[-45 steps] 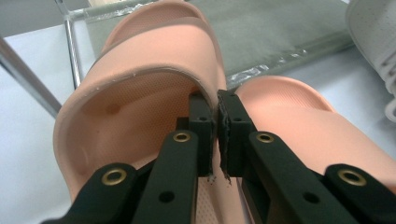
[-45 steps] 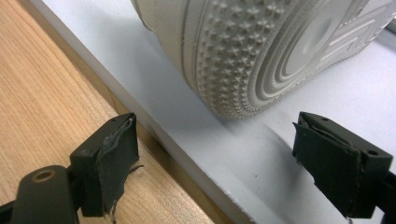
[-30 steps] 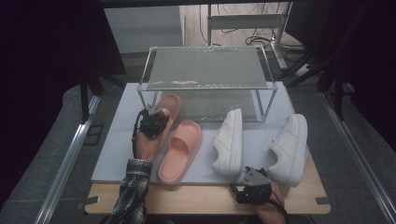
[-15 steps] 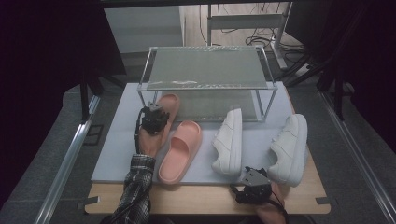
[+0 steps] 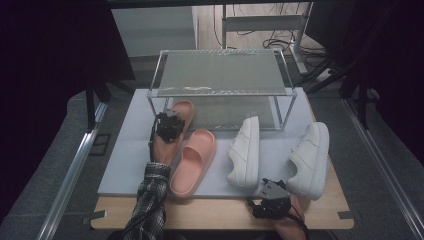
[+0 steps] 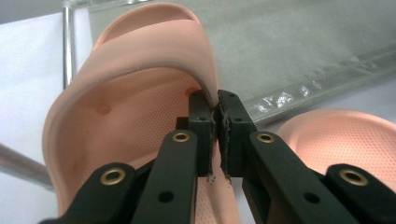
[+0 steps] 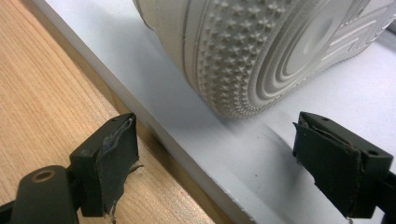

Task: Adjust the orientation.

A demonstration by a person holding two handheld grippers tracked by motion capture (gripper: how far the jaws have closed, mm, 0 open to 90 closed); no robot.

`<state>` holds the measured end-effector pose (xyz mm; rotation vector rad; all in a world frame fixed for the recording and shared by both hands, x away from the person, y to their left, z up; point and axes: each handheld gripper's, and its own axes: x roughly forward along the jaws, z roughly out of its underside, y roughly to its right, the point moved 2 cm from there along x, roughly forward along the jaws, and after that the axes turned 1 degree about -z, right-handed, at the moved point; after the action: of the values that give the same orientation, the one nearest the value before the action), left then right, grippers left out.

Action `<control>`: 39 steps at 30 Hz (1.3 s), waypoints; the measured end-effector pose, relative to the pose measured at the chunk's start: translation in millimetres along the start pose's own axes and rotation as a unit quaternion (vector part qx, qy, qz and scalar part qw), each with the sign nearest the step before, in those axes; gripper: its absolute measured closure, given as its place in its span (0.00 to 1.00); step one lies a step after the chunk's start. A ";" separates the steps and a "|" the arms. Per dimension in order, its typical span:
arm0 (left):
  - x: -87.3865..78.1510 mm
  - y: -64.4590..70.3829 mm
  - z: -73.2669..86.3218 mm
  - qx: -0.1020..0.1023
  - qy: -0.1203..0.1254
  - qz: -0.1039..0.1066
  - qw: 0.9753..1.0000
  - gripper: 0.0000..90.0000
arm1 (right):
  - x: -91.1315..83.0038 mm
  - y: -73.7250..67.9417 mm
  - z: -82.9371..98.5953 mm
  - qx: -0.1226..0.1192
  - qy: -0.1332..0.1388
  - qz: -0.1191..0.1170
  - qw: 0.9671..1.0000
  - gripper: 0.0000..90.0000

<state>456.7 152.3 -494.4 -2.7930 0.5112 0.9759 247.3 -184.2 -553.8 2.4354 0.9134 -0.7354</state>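
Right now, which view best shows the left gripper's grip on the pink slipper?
Left gripper view: the left gripper is shut on the strap edge of the pink slipper. In the high view, gripper and hand cover that contact. The right gripper view faces a white sneaker's sole.

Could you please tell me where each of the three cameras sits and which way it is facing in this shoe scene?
High view: above the person's side, looking forward and down on the table, shoe rack, both forearms and tongs.
Left gripper view: rides the left tongs, looking along jaws shut on the strap of the pink slipper, rack beyond.
Right gripper view: rides the right tongs, low at the table edge, open jaws facing a white sneaker sole.
Shared: the high view also shows that slipper and the left tongs.
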 end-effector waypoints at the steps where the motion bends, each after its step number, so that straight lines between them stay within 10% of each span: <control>1: 0.4 0.1 -0.6 -0.001 -0.001 0.000 1.000 0.94 | 0.0 0.0 0.0 0.000 0.000 0.000 1.000 0.16; 39: -47.6 1.1 2.1 0.002 0.029 0.042 0.999 0.85 | 0.4 -0.6 -0.1 -0.003 -0.001 0.003 1.000 0.16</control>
<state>420.2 164.6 -466.3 -2.8239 0.6435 0.9111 247.2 -183.5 -554.0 2.4306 0.9069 -0.7316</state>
